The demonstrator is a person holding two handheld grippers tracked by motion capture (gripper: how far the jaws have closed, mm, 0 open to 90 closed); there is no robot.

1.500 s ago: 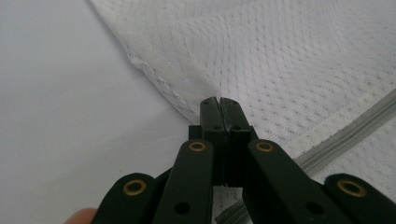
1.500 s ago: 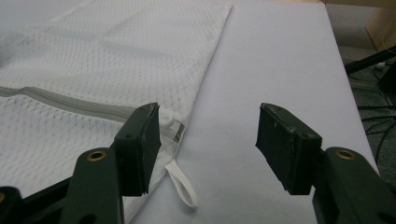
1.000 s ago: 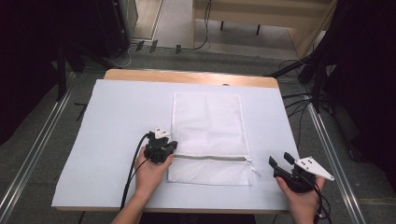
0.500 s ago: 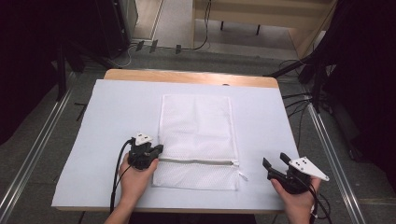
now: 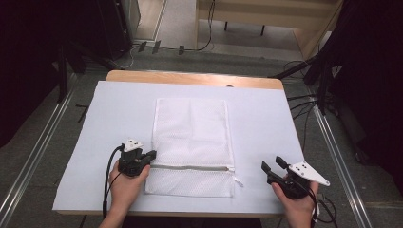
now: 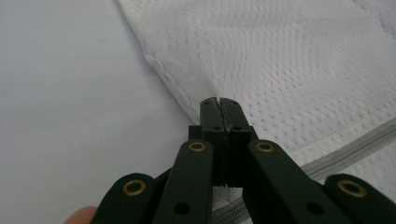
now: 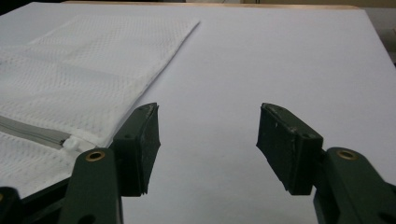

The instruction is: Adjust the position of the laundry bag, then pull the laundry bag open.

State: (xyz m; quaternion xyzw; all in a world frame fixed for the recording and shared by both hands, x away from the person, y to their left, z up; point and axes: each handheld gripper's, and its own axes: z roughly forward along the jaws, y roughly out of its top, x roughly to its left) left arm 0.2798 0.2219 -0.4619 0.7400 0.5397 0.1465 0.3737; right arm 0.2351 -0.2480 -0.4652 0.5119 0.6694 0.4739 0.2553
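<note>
White sheeting covers the worktop, with a strip of bare wood along its far edge and grey floor and cables beyond. A white mesh laundry bag lies flat near the middle, long side running away from the person, its zipper crossing it near the near end.

Both forearms are cut off by the bottom of the high view. In the left gripper view, the gripper's own linkage hides part of the zipper and the bag's near corner. Whether any mesh sits between the left jaws is hard to make out; they look pressed together right at the bag's left hem.

Open sheeting lies on both sides of the bag, widest to its left and right, with a narrower margin at the near edge.

The left gripper is held low in the left hand, tips touching the bag's left edge just above the zipper. The right gripper rests in the right hand near the worktop's near right corner, apart from the bag, jaws spread wide and empty.
</note>
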